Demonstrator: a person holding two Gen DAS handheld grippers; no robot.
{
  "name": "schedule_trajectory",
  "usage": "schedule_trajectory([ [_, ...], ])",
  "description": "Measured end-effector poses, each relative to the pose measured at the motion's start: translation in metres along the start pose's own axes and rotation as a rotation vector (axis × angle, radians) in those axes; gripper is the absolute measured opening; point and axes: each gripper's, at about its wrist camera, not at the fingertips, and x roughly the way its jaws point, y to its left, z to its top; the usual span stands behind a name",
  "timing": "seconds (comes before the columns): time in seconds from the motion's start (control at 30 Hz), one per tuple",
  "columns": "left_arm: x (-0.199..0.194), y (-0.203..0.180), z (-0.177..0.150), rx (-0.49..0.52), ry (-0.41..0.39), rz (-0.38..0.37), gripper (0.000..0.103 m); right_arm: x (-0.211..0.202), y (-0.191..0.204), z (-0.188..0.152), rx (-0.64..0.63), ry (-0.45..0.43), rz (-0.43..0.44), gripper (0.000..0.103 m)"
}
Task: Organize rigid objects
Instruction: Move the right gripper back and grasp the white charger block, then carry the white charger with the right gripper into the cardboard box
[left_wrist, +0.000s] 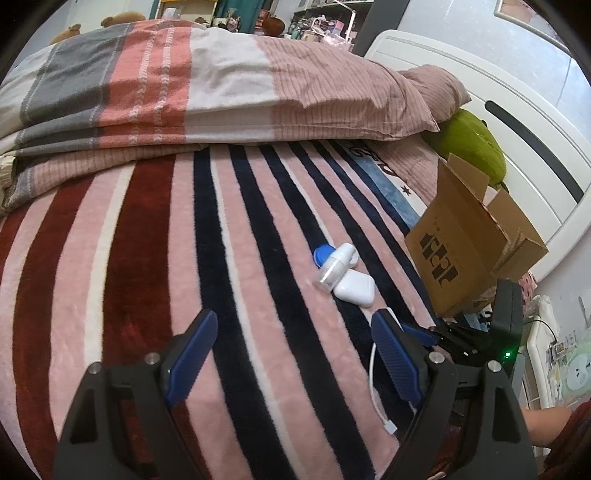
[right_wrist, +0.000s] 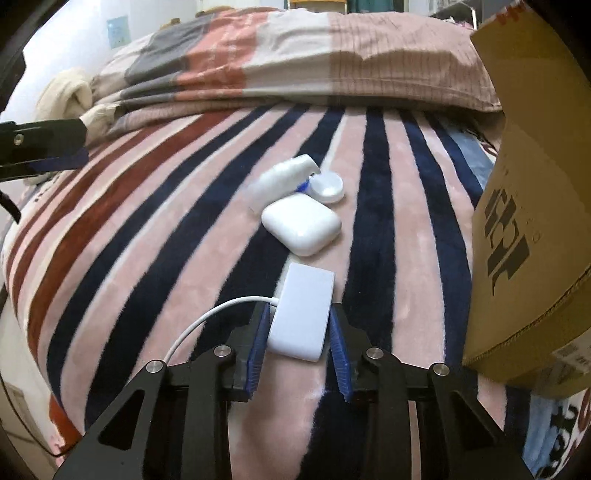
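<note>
A striped blanket (right_wrist: 177, 229) in pink, navy and dark red covered the bed, with a folded quilt (left_wrist: 192, 85) piled at twelve o'clock and a white headboard (left_wrist: 517, 155) off at two. One green plush (left_wrist: 472, 140) sat against that headboard. One cardboard box (right_wrist: 535, 206) stood at three o'clock in the right wrist view, flaps up.

Four small white things lay mid-blanket: one earbud case (right_wrist: 301, 223), one small bottle (right_wrist: 280, 179) on its side, one round cap (right_wrist: 327, 188) with blue showing just beside it, all three touching in a cluster at twelve. The fourth, one flat adapter (right_wrist: 303, 314) with one white cable (right_wrist: 207, 321) trailing toward eight o'clock, sat between the pads of the right gripper (right_wrist: 300, 325); the blue pads pressed both its sides, so it was clamped. The left gripper (left_wrist: 291, 354) hung spread wide over bare stripes, holding nothing, the cluster at one o'clock from it.
</note>
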Motion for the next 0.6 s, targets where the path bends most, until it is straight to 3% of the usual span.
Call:
schedule_trajectory([
  [0.1, 0.002, -0.006, 0.0, 0.013, 0.016, -0.029, 0.083, -0.002, 0.002, 0.0, -0.007, -0.007, -0.006, 0.027],
  [0.3, -0.017, -0.027, 0.018, 0.034, -0.016, -0.166, 0.083, -0.044, 0.026, 0.032, -0.1, -0.109, 0.15, 0.026],
  [0.43, -0.031, -0.049, 0.047, 0.063, -0.045, -0.238, 0.062, -0.089, 0.039, 0.068, -0.186, -0.219, 0.236, 0.026],
  [0.5, -0.036, -0.062, 0.062, 0.09, -0.059, -0.266, 0.051, -0.105, 0.039, 0.08, -0.201, -0.253, 0.258, 0.026],
  [0.53, -0.038, -0.069, 0.07, 0.102, -0.064, -0.282, 0.04, -0.114, 0.035, 0.088, -0.202, -0.272, 0.265, 0.026],
  [0.6, -0.037, -0.083, 0.084, 0.121, -0.067, -0.29, 0.03, -0.125, 0.026, 0.098, -0.202, -0.293, 0.267, 0.026],
])
